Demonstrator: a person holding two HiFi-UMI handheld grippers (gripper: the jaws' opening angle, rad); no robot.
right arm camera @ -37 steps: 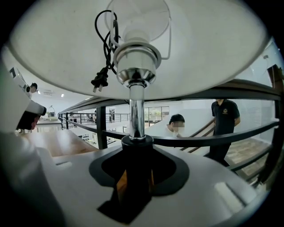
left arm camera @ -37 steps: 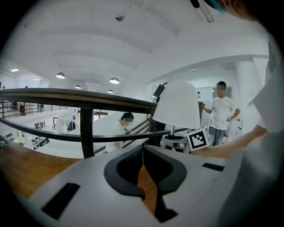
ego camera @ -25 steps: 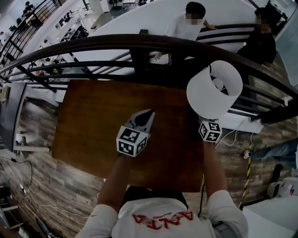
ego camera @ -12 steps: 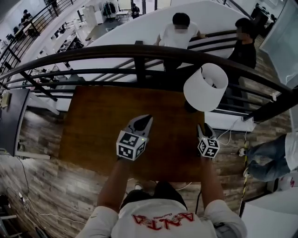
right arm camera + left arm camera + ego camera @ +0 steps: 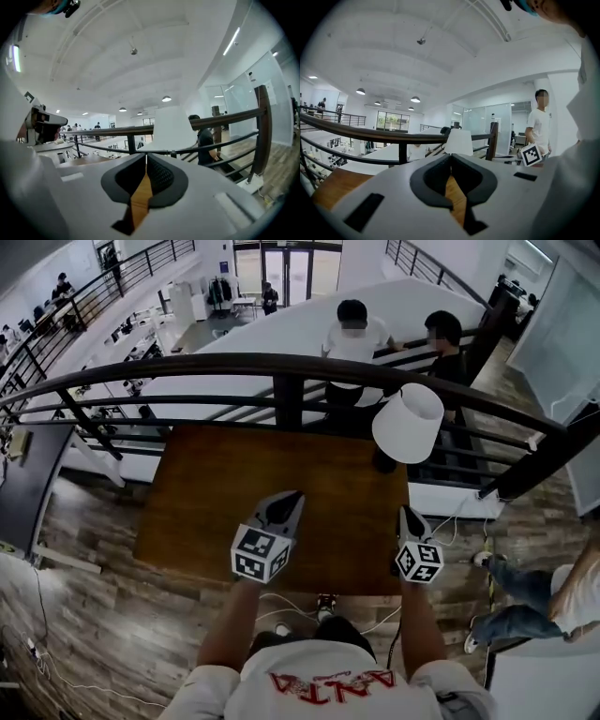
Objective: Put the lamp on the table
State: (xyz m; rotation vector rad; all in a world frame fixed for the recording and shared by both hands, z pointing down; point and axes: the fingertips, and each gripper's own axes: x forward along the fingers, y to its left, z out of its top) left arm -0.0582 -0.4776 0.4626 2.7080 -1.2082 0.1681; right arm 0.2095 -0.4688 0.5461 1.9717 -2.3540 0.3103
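The lamp point(image 5: 408, 423), with a white shade and a dark base, stands upright at the far right corner of the brown wooden table point(image 5: 234, 493). My right gripper point(image 5: 406, 514) hovers over the table's near right edge, short of the lamp and apart from it. Its jaws are shut with nothing between them. My left gripper point(image 5: 289, 498) is over the middle of the table, also shut and empty. The lamp shade point(image 5: 458, 142) shows ahead in the left gripper view, beyond the left gripper point(image 5: 451, 157). In the right gripper view the lamp point(image 5: 172, 129) rises just beyond the right gripper point(image 5: 146, 157).
A dark curved railing point(image 5: 281, 367) runs just behind the table and the lamp. Two people point(image 5: 354, 329) stand beyond it on the stairs. Another person's legs point(image 5: 525, 606) show at the right. Cables point(image 5: 281, 601) lie on the wooden floor below the table's near edge.
The lamp, earlier raised right by my right gripper, now stands on the table's far right corner. The right gripper has drawn back towards me. The left gripper barely moved.
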